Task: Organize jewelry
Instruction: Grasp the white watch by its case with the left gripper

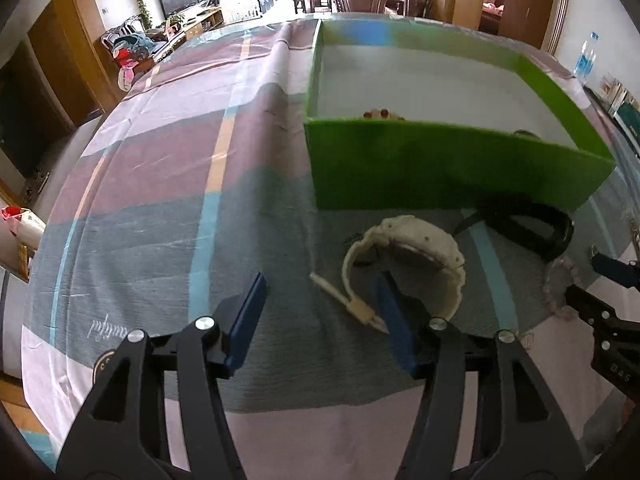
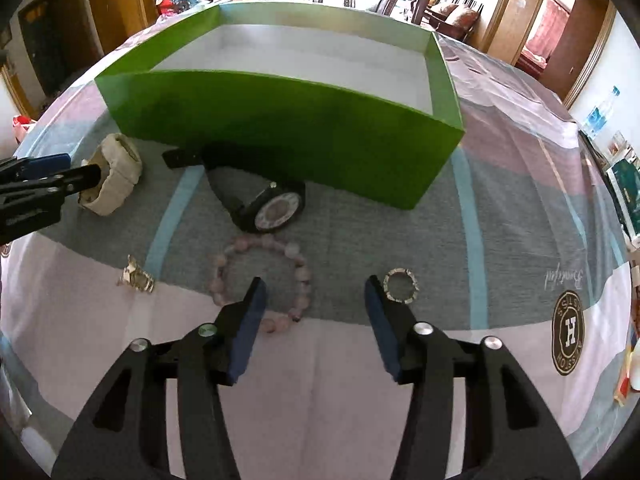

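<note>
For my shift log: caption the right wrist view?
Open right gripper over pink bead bracelet and ring, green box behind.

Two low wrist views, sharing green box [image 1: 440, 168]

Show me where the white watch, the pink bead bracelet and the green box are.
white watch [image 1: 416, 248]: left wrist view, on its case.
pink bead bracelet [image 2: 303, 276]: right wrist view, on a right-side bead.
green box [image 2: 280, 136]: right wrist view, on its near wall.
</note>
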`<state>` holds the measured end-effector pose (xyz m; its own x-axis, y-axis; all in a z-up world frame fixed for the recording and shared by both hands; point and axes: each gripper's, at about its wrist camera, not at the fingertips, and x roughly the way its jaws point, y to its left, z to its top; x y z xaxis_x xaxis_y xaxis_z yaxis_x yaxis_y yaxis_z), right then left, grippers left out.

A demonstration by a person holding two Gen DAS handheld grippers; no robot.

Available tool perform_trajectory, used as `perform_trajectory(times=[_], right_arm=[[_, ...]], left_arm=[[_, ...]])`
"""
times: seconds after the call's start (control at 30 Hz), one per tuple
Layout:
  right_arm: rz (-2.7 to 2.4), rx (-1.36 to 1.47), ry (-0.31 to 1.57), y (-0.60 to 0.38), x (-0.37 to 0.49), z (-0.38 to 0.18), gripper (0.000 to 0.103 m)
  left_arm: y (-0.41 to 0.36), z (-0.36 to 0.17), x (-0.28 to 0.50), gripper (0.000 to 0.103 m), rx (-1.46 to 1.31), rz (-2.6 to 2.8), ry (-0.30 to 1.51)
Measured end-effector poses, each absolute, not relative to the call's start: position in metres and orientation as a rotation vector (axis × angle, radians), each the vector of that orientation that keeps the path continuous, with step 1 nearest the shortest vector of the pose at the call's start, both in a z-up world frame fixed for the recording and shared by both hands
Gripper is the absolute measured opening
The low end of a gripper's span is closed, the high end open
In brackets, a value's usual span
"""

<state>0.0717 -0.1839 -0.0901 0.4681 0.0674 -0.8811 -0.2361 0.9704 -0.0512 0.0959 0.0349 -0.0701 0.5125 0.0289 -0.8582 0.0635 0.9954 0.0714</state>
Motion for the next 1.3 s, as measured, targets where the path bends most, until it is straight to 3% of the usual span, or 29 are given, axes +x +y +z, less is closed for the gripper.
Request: perform_trajectory(times=[0.3, 0.77, 0.9, 1.17, 1.3], right_arm=[[0.236, -0.129, 1.103, -0.198, 0.058, -0.089, 0.056], [0.229, -0.055, 1.082, -0.202, 0.067, -0.084, 0.056], [0.225, -0.070, 1.085, -0.196, 0.066, -0.087, 0.055], [0.212, -0.085, 1.079, -0.191, 0.065, -0.090, 0.055], [0.214, -0.097, 1.070, -0.189, 0.063, -0.090, 0.039]], left_arm=[[0.005, -0.070, 0.058, 0.059, 0.091, -0.215, 1.094], [0.024, -0.069, 0.064, 0.063, 0.067, -0.140, 1.081], [0.021, -0.073, 0.066, 0.046, 0.069, -0.168, 1.080], [0.017, -0.077, 0.069, 0.041, 0.083, -0.170, 1.084], [0.018, -0.078, 0.069, 0.042, 0.081, -0.167, 1.084]])
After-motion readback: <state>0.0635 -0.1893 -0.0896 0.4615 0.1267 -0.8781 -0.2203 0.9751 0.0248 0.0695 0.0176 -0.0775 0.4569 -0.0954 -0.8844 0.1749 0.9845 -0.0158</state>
